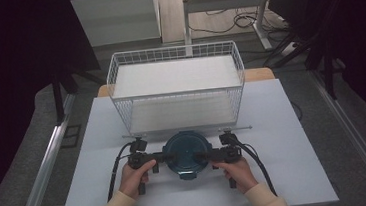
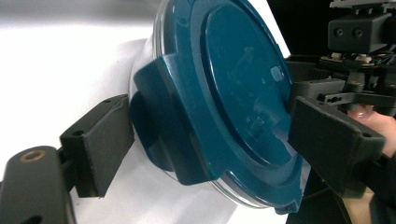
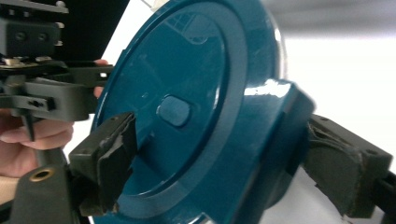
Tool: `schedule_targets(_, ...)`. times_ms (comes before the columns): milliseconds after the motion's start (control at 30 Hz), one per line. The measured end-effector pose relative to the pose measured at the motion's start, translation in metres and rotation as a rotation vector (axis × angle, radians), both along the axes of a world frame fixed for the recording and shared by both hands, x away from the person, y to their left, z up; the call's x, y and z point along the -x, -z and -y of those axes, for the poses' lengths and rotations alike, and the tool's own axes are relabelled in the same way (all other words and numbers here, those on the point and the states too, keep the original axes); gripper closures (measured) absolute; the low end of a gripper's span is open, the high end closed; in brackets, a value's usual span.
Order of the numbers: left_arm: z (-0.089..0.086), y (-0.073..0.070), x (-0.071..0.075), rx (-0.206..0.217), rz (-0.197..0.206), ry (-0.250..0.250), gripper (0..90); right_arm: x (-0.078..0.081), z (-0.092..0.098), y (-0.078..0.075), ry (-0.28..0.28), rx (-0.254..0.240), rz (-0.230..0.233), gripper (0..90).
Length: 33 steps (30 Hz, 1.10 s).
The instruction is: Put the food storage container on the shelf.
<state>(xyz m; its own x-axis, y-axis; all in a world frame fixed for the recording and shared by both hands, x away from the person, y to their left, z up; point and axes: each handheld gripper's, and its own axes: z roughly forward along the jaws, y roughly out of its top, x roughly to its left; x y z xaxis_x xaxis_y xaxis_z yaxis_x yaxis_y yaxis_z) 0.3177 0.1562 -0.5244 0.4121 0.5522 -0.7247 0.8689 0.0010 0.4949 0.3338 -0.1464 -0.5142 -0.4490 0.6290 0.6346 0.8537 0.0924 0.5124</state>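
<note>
The round blue lid (image 1: 186, 153) lay on the white table (image 1: 283, 119), just before the wire basket (image 1: 177, 86). The left gripper (image 1: 168, 158) and the right gripper (image 1: 201, 156) each clenched one opposite edge of it. Bare table stayed open on both sides.

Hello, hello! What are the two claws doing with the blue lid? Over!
Left claw and right claw each clamp one side of the blue lid. Lid low over the white table. Wire basket right behind it.
</note>
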Motion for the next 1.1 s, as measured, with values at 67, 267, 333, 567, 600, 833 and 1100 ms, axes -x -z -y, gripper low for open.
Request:
schedule_targets(67,0.002,0.001,0.0,0.006,-0.007,0.003,16.2,0.0,-0.001,0.0,0.009,-0.005,-0.014,15.4)
schedule_targets(267,0.003,0.001,0.001,-0.025,-0.007,-0.025,24.2,0.001,0.004,-0.003,0.038,-0.012,-0.021,23.5)
schedule_targets(333,0.002,0.001,0.001,-0.024,-0.015,-0.031,24.9,0.0,0.007,-0.002,0.055,-0.033,-0.035,26.8)
schedule_targets(567,-0.001,0.0,0.005,0.013,-0.031,-0.057,30.9,0.002,0.013,-0.002,0.094,-0.077,-0.055,32.9)
schedule_targets(600,-0.002,-0.002,0.006,0.01,-0.026,-0.054,31.3,0.003,0.013,-0.002,0.093,-0.076,-0.047,33.3)
schedule_targets(833,-0.003,-0.005,0.01,0.022,-0.012,-0.057,35.7,0.008,0.016,-0.006,0.085,-0.081,-0.033,36.0)
schedule_targets(1100,-0.004,-0.009,0.015,0.017,0.004,-0.056,38.1,0.012,0.018,-0.009,0.08,-0.087,-0.018,38.4)
